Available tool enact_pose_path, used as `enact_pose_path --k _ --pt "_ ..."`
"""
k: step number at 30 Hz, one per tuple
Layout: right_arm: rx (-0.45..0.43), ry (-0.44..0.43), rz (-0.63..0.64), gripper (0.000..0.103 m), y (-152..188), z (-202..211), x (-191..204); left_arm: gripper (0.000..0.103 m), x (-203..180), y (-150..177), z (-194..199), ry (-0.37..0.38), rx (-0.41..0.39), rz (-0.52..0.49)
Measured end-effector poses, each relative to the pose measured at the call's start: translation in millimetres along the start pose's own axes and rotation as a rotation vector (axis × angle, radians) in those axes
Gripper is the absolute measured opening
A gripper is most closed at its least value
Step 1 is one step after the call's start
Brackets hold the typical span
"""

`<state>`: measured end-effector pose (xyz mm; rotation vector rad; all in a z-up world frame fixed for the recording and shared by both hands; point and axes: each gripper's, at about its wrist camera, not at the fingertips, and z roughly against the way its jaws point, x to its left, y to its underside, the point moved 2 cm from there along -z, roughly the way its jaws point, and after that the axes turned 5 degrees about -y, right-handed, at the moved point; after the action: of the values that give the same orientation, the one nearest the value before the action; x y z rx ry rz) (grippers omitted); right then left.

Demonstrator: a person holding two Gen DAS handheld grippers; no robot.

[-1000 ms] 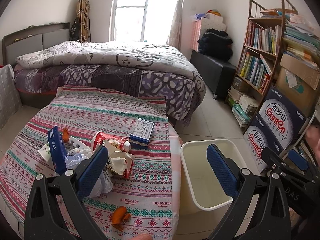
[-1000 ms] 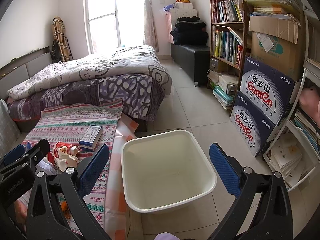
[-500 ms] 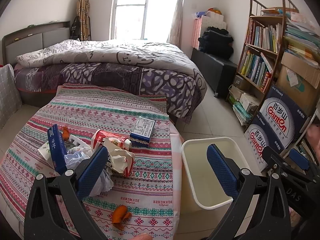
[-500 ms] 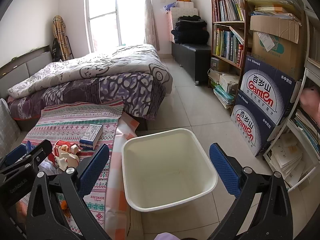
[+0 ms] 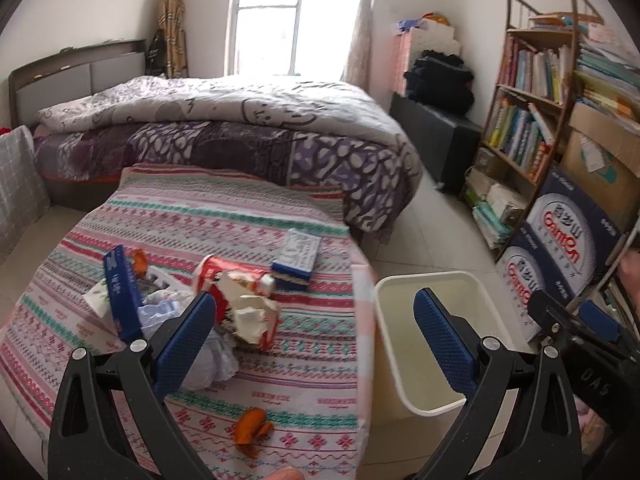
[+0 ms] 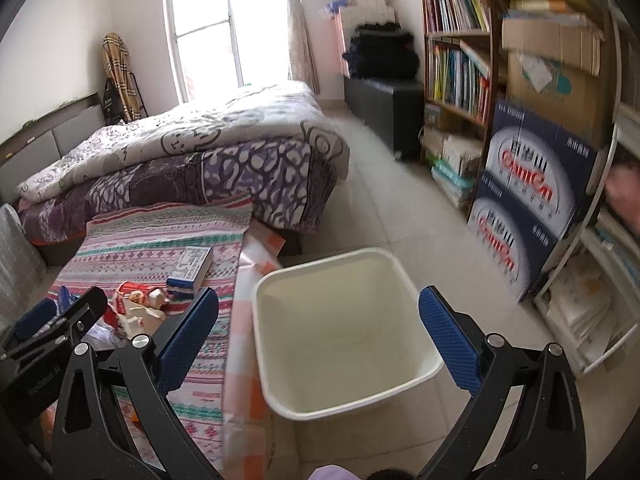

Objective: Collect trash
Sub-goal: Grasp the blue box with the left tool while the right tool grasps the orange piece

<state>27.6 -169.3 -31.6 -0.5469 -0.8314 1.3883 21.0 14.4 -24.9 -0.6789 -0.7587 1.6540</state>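
Was a bedroom with white walls point(image 5: 100, 4) and a pale tiled floor point(image 6: 400, 216), lit hard by a tall window point(image 5: 276, 20) with a light curtain point(image 5: 360, 28) beside it. Held a bed point(image 5: 224, 128) under a grey patterned quilt, with a padded headboard point(image 5: 76, 76) against the left wall. Had a wooden bookshelf point(image 5: 528, 104) crammed with books on the right, a dark bench point(image 5: 436, 140) near the window, and stacked cardboard boxes point(image 6: 536, 200) on the floor.
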Motion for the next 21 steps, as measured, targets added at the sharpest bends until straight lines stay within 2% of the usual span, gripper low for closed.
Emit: enact_pose_path --k 7,11,17,21 --pt "0.191 -0.107 -0.120 0.096 17.0 -32.5 18.2 0.096 47.7 1.1 -23.2 -0.119 0.113 0.083" --pt "0.287 -0.156 -0.122 0.096 28.2 -47.5 36.9 0.096 100.1 2.2 -40.0 -0.181 0.210 0.205" --pt "0.378 -0.177 -0.048 0.096 45.1 -63.0 65.8 0.096 173.1 8.5 -62.7 -0.194 0.301 0.409" --pt "0.430 -0.177 0.033 0.096 61.5 -73.2 86.7 0.096 205.4 13.7 -82.0 -0.130 0.349 0.528"
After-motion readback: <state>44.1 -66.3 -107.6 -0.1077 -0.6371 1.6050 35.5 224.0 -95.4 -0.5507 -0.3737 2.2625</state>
